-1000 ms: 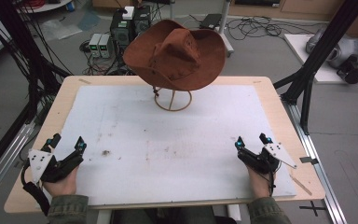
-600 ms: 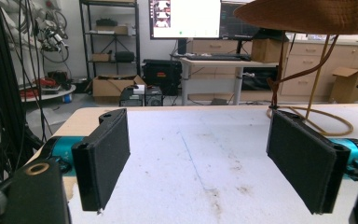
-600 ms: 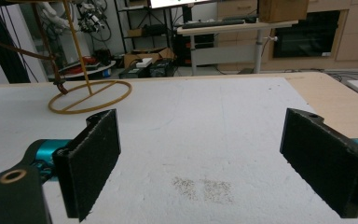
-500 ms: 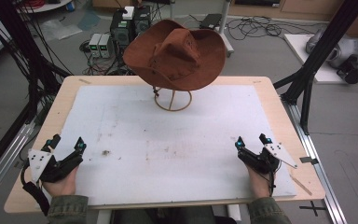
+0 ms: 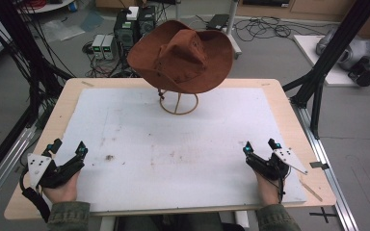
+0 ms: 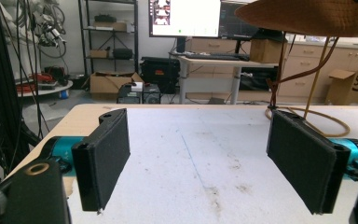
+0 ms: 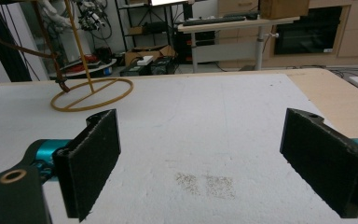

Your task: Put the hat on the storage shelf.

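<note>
My left hand point(image 5: 60, 190) rests at the near left corner of the table point(image 5: 279, 96), holding the left gripper point(image 5: 66, 150). Its jaws stand wide apart with nothing between them; in the left gripper view point(image 6: 198, 163) I see only the stained white mat point(image 5: 183, 144) through the gap. My right hand point(image 5: 269, 188) sits at the near right edge, holding the right gripper point(image 5: 260, 146). Its jaws are spread just as wide and grip nothing; the right gripper view point(image 7: 200, 158) shows bare mat between the pads, with a faint speckled smudge point(image 7: 205, 183) just ahead.

The grey three-cornered plates on both grippers point outward, toward the table's sides. A small dark spot point(image 5: 109, 157) lies on the mat near the left gripper, apart from it.

Farther off, at the far middle of the mat, a wire stand point(image 5: 178, 103) rests on its ring base. On top of it sits a brown hat point(image 5: 180, 55), tilted, its brim spreading well past the stand. In the left gripper view the brim point(image 6: 312, 16) hangs at the upper right, with a cord point(image 6: 298, 74) dangling beside the stand's upright. In the right gripper view the ring base point(image 7: 92, 94) lies at the upper left. Both grippers are well apart from the hat.

Beyond the table are cables, boxes and a desk with a lit monitor point(image 6: 184, 17).
</note>
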`<action>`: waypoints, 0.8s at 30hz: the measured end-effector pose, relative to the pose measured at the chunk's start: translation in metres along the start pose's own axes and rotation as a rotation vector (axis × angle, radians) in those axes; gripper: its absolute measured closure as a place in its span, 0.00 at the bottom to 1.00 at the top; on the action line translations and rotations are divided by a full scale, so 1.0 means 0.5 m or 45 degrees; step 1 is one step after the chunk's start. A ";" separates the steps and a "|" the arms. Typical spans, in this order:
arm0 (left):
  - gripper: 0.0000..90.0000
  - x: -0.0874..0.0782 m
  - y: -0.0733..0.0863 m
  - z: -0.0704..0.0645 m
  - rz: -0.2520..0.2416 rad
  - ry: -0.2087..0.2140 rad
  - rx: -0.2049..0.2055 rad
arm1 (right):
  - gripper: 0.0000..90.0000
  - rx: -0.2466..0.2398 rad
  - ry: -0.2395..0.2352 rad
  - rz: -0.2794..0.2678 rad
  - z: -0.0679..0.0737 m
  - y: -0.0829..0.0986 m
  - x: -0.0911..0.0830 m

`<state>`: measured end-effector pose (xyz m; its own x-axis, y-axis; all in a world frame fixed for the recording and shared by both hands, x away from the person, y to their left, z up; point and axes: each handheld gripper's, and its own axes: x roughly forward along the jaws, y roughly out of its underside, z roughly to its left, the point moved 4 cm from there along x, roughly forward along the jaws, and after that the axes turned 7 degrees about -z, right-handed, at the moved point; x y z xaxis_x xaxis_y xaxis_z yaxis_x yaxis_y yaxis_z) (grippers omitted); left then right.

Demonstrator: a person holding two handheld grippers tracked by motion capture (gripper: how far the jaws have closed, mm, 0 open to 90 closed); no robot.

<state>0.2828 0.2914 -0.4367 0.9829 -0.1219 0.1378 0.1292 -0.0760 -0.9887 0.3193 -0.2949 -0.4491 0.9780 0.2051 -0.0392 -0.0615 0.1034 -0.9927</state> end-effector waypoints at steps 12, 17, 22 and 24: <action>0.24 0.012 0.014 0.001 0.058 0.029 -0.008 | 0.13 -0.007 -0.017 0.022 0.004 0.004 0.003; 0.24 0.014 0.020 0.002 0.078 0.042 0.001 | 0.13 -0.009 -0.023 0.025 0.005 0.006 0.005; 0.24 0.018 0.023 0.000 0.088 0.058 0.000 | 0.13 -0.007 -0.033 0.035 0.007 0.007 0.005; 0.24 0.019 0.024 -0.002 0.096 0.070 0.003 | 0.13 -0.006 -0.030 0.038 0.007 0.007 0.005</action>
<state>0.2934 0.2885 -0.4473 0.9812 -0.1812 0.0660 0.0555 -0.0623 -0.9965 0.3208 -0.2907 -0.4523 0.9708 0.2305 -0.0661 -0.0894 0.0923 -0.9917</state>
